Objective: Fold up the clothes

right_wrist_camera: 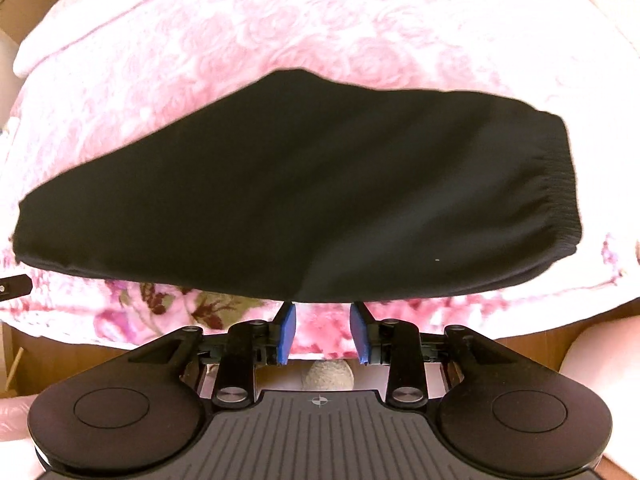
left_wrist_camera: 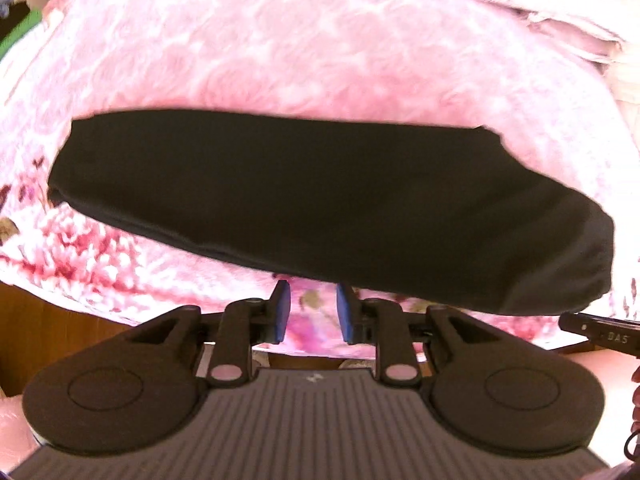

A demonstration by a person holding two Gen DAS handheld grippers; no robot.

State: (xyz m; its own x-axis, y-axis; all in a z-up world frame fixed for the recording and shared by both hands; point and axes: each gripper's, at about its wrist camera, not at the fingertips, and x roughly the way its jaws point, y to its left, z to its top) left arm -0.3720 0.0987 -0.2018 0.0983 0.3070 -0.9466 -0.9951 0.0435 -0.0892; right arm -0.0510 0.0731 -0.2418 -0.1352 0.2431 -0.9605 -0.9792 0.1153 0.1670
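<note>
black knit garment with a ribbed band (right_wrist_camera: 304,188) lies flat on the pink floral fleece blanket (right_wrist_camera: 320,28), long axis crosswise to you. your left gripper (left_wrist_camera: 310,306) and right gripper (right_wrist_camera: 323,334) sit parted, empty, at its near edge.

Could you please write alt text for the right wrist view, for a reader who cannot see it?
A folded black garment lies on a pink floral blanket, its ribbed band to the right. The right hand-held gripper sits open at the near edge, blue pads apart.

black garment (left_wrist_camera: 248,192) far edge blurred, covering the left claw (left_wrist_camera: 313,307) fingertips, right claw (right_wrist_camera: 323,330) fingertips likewise hidden
</note>
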